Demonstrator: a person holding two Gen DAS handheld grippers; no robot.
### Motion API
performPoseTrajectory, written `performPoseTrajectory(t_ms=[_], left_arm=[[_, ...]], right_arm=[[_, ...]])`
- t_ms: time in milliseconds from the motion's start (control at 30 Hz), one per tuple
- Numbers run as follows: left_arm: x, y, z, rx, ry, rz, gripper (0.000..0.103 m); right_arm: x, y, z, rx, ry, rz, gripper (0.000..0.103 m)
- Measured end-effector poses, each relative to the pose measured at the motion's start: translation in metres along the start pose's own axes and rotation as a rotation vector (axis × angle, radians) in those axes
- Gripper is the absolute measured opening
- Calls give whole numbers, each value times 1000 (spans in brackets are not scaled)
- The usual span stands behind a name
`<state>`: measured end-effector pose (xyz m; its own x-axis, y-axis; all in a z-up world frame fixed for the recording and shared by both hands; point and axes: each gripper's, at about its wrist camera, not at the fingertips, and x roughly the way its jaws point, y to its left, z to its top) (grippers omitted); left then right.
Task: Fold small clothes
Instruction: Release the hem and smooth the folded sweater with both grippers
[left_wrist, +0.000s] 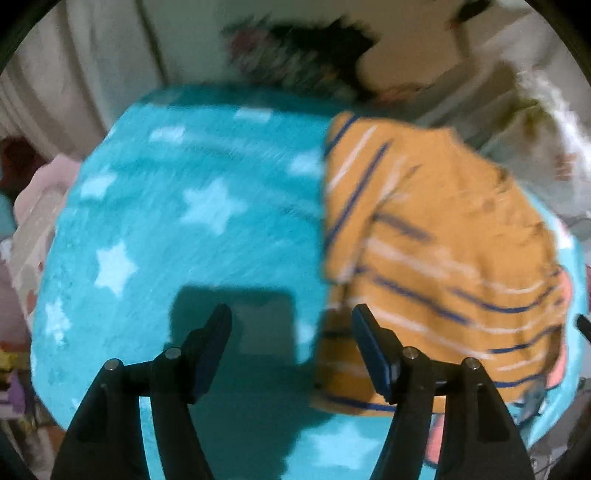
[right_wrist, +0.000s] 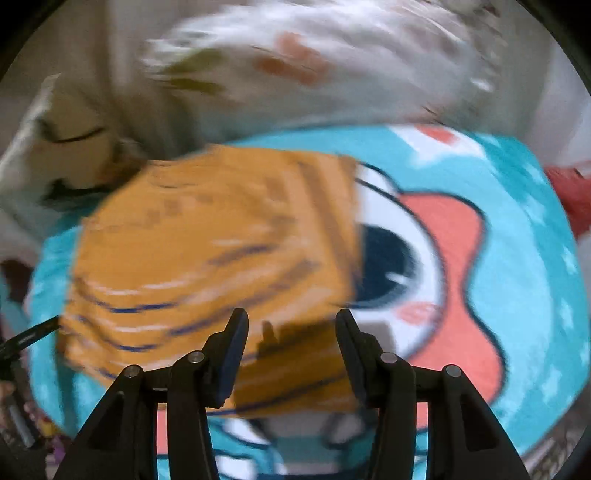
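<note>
In my left view, my left gripper (left_wrist: 291, 317) has its fingers spread over the blue blanket (left_wrist: 184, 229), the shirt (left_wrist: 436, 236) just beside it

In my right view, my right gripper (right_wrist: 291, 321) hangs spread above the shirt (right_wrist: 207, 243). Everything is blurry, so I might grab blanket too. I see no writing

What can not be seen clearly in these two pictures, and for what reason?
- Orange striped garment: motion blur in both views hides its folds and edges; its near edge sits behind the right gripper.
- Clutter beyond the blue star blanket, left wrist view: blurred, unidentifiable.
- White cloth with orange marks, right wrist view: smeared, type unclear.
- Cartoon print on the blanket: partly under the garment and cut off at the frame bottom.
- Left gripper: open, holding nothing.
</note>
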<state>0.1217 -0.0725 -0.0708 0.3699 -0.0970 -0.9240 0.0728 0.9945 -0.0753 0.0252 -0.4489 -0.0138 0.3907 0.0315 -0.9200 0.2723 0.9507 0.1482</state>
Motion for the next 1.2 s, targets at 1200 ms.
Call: performPoseTrajectory(t_ms=[1200], left_arm=[[-54, -61, -66, 50, -119, 26, 74]], right_arm=[[2, 21, -48, 11, 28, 13, 54]])
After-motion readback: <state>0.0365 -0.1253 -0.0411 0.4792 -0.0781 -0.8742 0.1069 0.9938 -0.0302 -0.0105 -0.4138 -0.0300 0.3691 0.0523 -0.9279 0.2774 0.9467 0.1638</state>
